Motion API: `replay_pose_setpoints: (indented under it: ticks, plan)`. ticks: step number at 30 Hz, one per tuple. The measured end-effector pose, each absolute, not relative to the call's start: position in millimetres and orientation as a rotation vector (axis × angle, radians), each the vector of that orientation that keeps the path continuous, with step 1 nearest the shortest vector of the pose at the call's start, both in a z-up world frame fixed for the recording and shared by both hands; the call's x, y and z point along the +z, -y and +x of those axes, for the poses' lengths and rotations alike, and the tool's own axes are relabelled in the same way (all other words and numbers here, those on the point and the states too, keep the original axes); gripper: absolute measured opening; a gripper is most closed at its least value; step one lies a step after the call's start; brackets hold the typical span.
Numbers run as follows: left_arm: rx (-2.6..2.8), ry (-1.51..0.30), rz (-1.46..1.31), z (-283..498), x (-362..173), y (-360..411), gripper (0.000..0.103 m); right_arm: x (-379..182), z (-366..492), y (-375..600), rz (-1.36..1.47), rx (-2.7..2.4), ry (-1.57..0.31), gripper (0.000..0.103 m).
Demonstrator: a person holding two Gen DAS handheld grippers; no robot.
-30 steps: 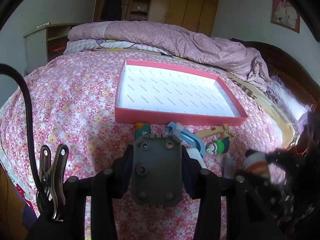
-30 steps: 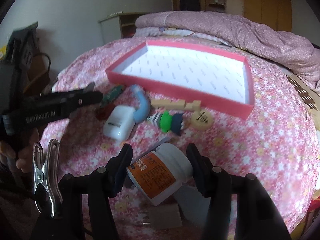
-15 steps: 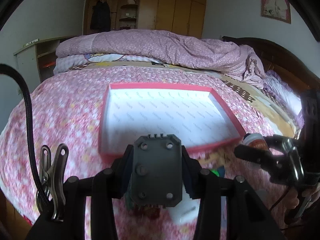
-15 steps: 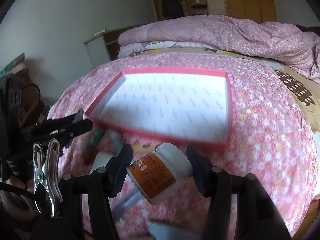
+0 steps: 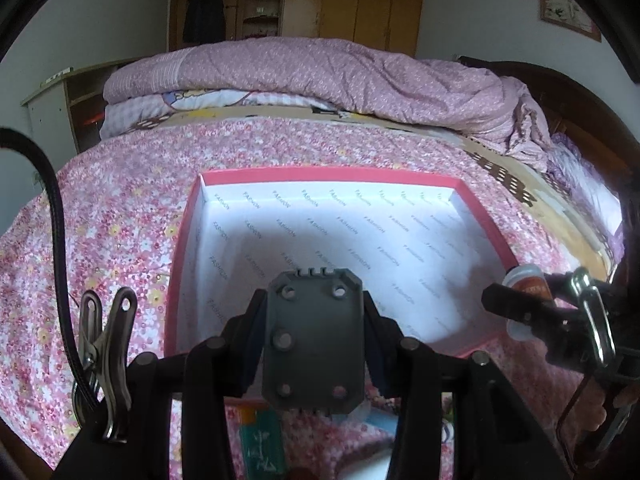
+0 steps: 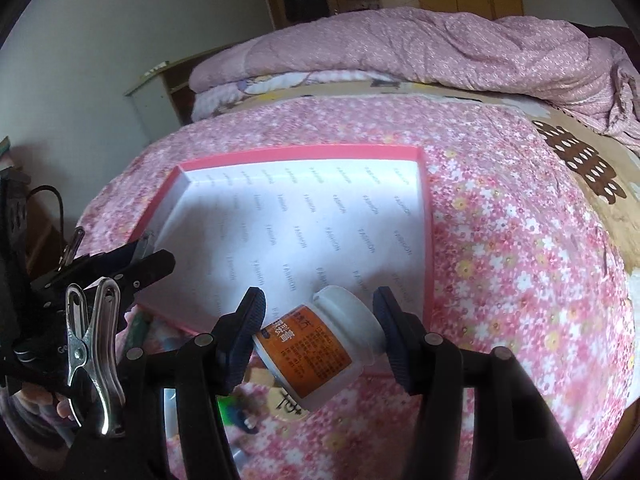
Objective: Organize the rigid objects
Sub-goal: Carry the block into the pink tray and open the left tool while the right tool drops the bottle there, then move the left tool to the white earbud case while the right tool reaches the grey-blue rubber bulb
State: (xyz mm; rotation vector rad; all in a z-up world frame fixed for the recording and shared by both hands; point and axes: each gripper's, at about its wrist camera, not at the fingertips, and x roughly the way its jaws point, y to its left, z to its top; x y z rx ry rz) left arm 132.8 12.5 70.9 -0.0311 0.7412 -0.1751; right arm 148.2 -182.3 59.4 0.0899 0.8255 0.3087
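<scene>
While one bed (image 5: pixel 120 220) in a pink flowered cover carries everything, a single folded quilt (image 5: pixel 320 80) lies along its far edge. One red-rimmed box (image 5: pixel 188 216) with a white printed lining sits open near the middle of the bed, nothing resting on its floor.

Above the box's near edge hang two grippers. One left gripper (image 5: pixel 314 344) has both fingers clamped on the sides of one dark grey block (image 5: pixel 314 340); the block's long axis runs away from the camera, its notched end toward the box's far edge. One right gripper (image 6: pixel 320 336) pinches one white bottle (image 6: pixel 320 344) with an orange label, held over the box's near right corner. The bottle's long axis is tilted, its white cap pointing up and to the right, its base down and to the left.

On the bed, just outside the box's near edge, lie small things, partly hidden: one green card (image 5: pixel 260 444) and one green-and-blue figure (image 6: pixel 236 412).
</scene>
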Motion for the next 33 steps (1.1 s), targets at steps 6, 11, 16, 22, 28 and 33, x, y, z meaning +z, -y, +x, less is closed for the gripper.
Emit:
replay_pose_setpoints:
  ticks: [6,11,16,22,28,33]
  plan:
    - [-0.153,-0.76,-0.035,135.6,65.7,-15.6,0.059,61.2,149.7,181.0,0.071,0.284,-0.811,0.059]
    - [-0.141,-0.759,-0.039,132.5,67.2,-17.3,0.064,68.2,145.8,182.4,0.07,0.282,-0.782,0.073]
    - [-0.139,-0.753,-0.052,125.6,72.7,-19.7,0.064,73.8,138.5,181.6,0.054,0.295,-0.766,0.074]
    - [-0.143,-0.75,-0.051,111.7,76.5,-21.1,0.064,73.8,125.8,180.1,0.043,0.306,-0.764,0.074]
    - [-0.164,-0.746,-0.06,92.8,79.1,-20.0,0.064,73.9,108.0,183.0,0.038,0.311,-0.755,0.074]
    - [-0.191,-0.753,-0.057,75.9,77.9,-14.5,0.064,70.1,90.9,187.3,0.04,0.319,-0.759,0.074]
